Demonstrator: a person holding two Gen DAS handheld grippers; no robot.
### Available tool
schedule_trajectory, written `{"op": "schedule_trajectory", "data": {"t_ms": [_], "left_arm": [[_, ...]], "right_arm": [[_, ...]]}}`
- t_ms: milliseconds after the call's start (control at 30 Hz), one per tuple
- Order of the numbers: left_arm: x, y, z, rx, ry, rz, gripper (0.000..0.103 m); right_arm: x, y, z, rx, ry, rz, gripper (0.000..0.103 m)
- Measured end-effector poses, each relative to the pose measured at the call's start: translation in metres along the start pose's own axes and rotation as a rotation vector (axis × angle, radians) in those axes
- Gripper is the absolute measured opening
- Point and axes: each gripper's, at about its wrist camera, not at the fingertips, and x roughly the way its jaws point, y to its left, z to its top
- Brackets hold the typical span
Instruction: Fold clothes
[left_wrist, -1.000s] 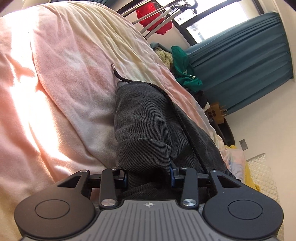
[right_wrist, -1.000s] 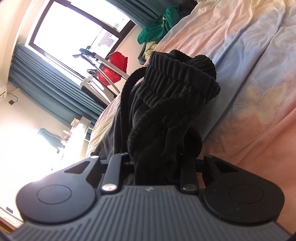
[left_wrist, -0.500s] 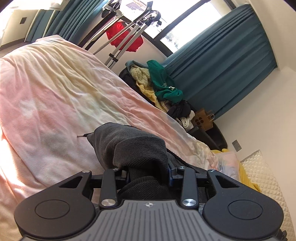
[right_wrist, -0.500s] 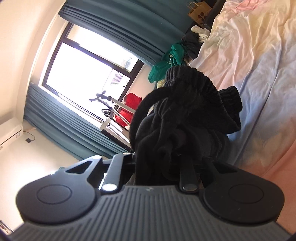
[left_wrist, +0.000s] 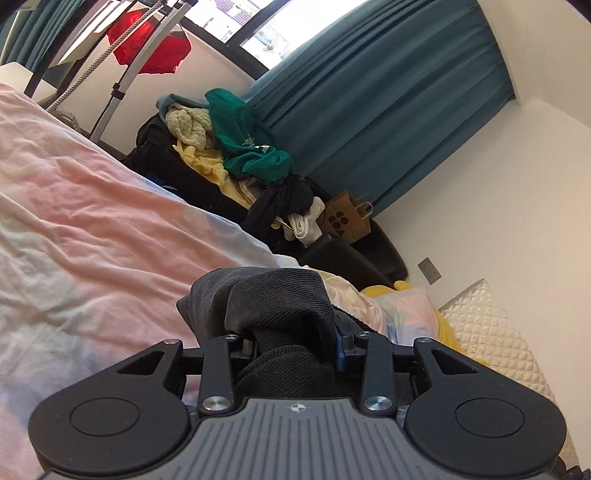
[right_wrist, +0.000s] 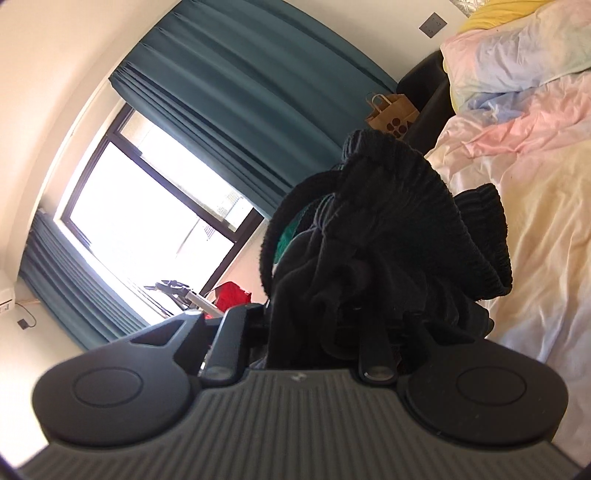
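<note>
A dark grey ribbed garment (left_wrist: 273, 299) is bunched between the jaws of my left gripper (left_wrist: 295, 350), which is shut on it above the pastel bedsheet (left_wrist: 92, 236). In the right wrist view the same dark garment (right_wrist: 388, 221), with its elastic waistband and a looped drawstring, is clamped in my right gripper (right_wrist: 325, 332). The cloth hides the fingertips of both grippers. Both ends of the garment are lifted off the bed (right_wrist: 535, 192).
A heap of clothes (left_wrist: 236, 147) with a green top lies on a dark seat beside the bed. A brown paper bag (left_wrist: 347, 221) stands by teal curtains (left_wrist: 388, 103). A drying rack with a red cloth (left_wrist: 147, 40) is near the window. Pillows (right_wrist: 517, 48) lie at the bed's head.
Both grippers have risen and swung across the bed with the garment still clamped; the garment's spread part has left the sheet, and the views now face the curtains and clothes heap.
</note>
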Motion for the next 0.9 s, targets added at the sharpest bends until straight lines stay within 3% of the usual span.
{"op": "schedule_trajectory", "data": {"t_ms": [167, 333, 467, 633, 833, 900], "left_arm": [[0.082, 0.017, -0.026, -0.035, 0.058, -0.004, 0.037], [0.108, 0.053, -0.056, 0.021, 0.145, 0.007, 0.039], [0.093, 0.074, -0.080, 0.091, 0.205, 0.033, 0.041], [0.065, 0.095, -0.107, 0.178, 0.225, 0.032, 0.048], [0.024, 0.071, -0.104, 0.292, 0.226, 0.078, 0.063], [0.007, 0.056, -0.099, 0.326, 0.227, 0.084, 0.077]], "right_arm": [[0.034, -0.051, 0.012, -0.027, -0.005, -0.058, 0.025], [0.026, -0.101, -0.027, 0.045, 0.060, -0.126, 0.024], [-0.003, -0.121, -0.071, 0.094, 0.091, -0.153, 0.024], [-0.034, -0.150, -0.125, 0.243, 0.130, -0.247, 0.029], [-0.049, -0.127, -0.110, 0.261, 0.203, -0.324, 0.035], [-0.063, -0.109, -0.106, 0.225, 0.199, -0.359, 0.035]]}}
